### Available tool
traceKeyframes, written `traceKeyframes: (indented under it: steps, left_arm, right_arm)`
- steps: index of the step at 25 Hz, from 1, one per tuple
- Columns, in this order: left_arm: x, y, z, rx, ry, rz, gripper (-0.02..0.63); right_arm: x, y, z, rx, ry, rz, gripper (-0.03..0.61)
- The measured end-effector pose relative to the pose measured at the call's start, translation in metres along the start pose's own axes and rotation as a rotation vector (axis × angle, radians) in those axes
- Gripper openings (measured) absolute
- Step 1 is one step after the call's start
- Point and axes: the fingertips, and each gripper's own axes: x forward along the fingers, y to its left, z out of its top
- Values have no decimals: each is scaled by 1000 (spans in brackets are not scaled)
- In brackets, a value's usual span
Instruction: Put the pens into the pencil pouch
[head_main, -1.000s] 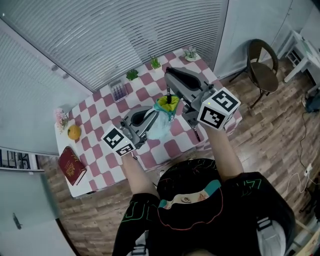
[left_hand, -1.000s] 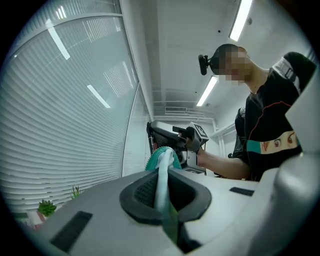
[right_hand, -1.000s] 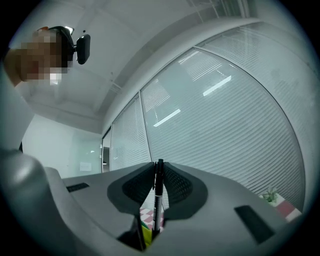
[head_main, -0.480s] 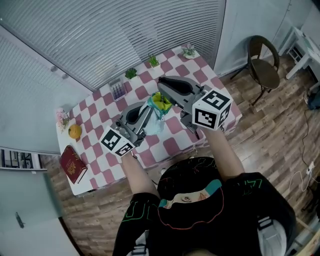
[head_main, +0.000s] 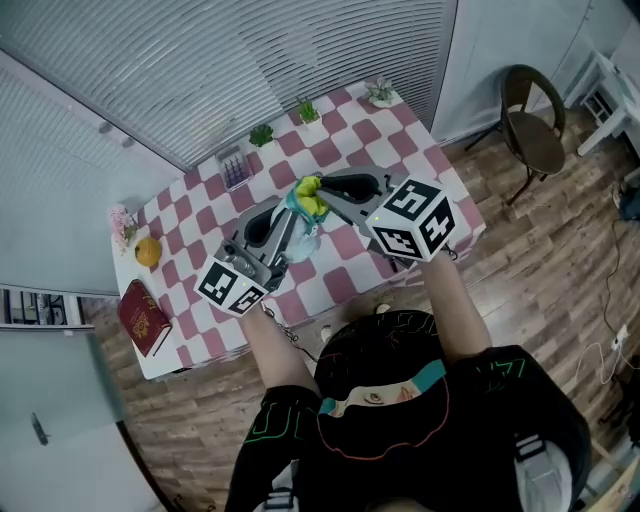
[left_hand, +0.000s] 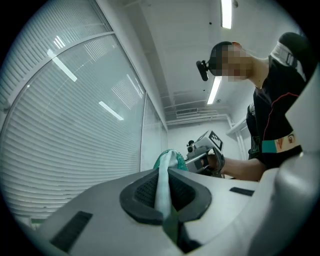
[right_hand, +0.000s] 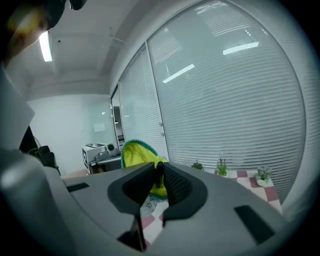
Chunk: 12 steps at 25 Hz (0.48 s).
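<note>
On the left, the left gripper (left_hand: 164, 192) is clamped tight on a fold of the pouch (left_hand: 167, 160), holding it up above the table (head_main: 345, 285), between the two tools. That pouch looks like soft, light fabric: it will sag and fold wherever it isn't supported. So the rim by the mouth is the sensible place to pinch it, and that is roughly where the pinch sits.

Moving right, the right gripper (right_hand: 161, 181) is pinching a slim dark pen (right_hand: 159, 169) between its pads, the pen lying along the jaws and aimed at the pouch's yellow lining. The pen should be stiff, light and rather slick. A grip on the barrel, well back from the tip, leaves the front end free to slide in.

Now the views. The head view gives the layout: pouch lifted off the checked cloth, its yellow mouth turned toward the right gripper. But it doesn't show the pen at all. The left gripper view shows the white-and-teal cloth squeezed between the pads and the right gripper beyond it, but nothing of the lining. Only the right gripper view shows the pen against that yellow mouth. Whether the tip has crossed the rim, I can't tell.
</note>
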Motion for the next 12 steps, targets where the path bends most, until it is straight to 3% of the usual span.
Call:
traceKeyframes:
  steps: [7, 12]
  left_arm:
    - [5, 0, -7, -27, -6, 10, 0]
    - [12, -4, -18, -51, 17, 2, 0]
  right_arm:
    - [-24, -24, 6, 87, -178, 6, 89]
    - [-50, -55, 7, 169, -262, -69, 89]
